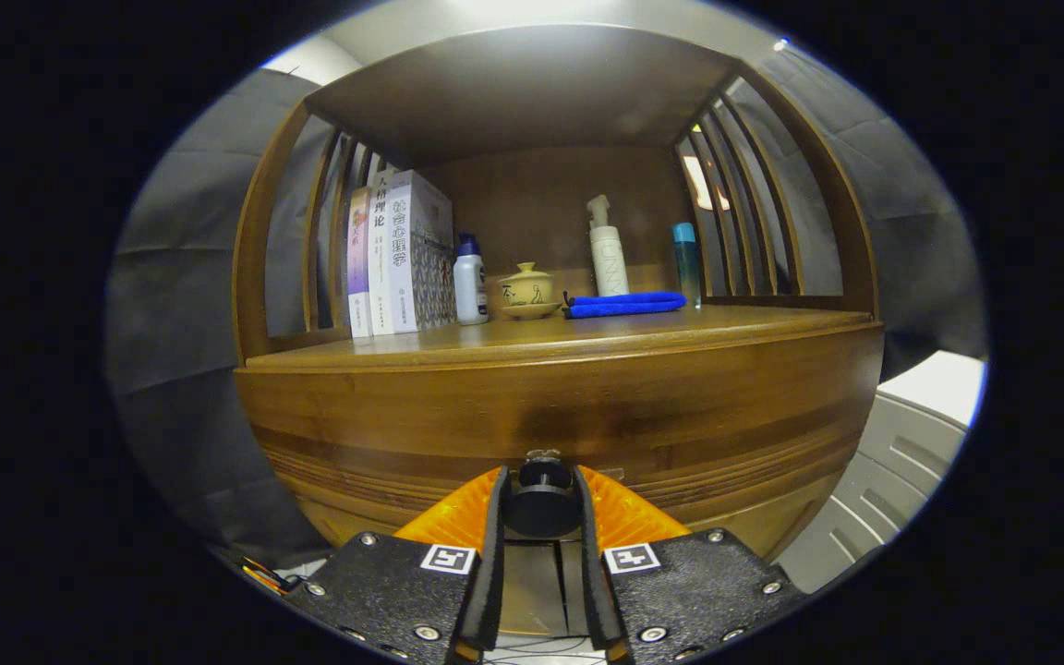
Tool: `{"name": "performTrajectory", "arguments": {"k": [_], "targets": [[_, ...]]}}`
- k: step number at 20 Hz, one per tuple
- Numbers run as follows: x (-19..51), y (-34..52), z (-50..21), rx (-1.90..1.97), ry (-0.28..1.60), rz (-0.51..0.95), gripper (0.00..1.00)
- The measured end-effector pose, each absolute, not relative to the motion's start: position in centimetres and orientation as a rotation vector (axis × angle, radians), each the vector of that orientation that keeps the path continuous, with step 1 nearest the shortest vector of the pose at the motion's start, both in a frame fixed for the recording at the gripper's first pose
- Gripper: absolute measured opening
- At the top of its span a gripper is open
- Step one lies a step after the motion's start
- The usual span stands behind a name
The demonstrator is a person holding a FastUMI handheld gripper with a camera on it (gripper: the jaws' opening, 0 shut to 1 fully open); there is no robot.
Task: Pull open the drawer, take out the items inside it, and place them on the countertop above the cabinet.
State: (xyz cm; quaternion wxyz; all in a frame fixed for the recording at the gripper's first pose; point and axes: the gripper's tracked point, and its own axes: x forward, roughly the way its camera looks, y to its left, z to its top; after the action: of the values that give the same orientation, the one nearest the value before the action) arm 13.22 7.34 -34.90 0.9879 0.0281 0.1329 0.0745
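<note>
Drawer [550, 434] interior hidden; knob [542, 503] partly covered by jaws.

A wooden cabinet [550, 406] with a curved front stands close ahead, its brown surface [578, 334] glossy under soft light. Above it rises an open alcove with a wooden back panel [532, 212] and a flat wooden roof [532, 88]. Slatted side panels close it on the left [329, 240] and right [754, 212]. Grey cloth [190, 305] hangs behind on both sides. A pale ceiling [541, 11] glows above the roof. At the near right sits a light grey ribbed piece [883, 480] with a white top [943, 383].
</note>
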Motion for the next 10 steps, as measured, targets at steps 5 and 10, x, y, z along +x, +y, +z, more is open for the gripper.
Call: {"name": "performTrajectory", "arguments": {"k": [5, 10], "targets": [[12.7, 7.4, -35.2, 0.08, 0.292, 0.131, 0.32], [9.9, 6.9, -34.9, 0.073, 0.301, 0.116, 0.32]]}}
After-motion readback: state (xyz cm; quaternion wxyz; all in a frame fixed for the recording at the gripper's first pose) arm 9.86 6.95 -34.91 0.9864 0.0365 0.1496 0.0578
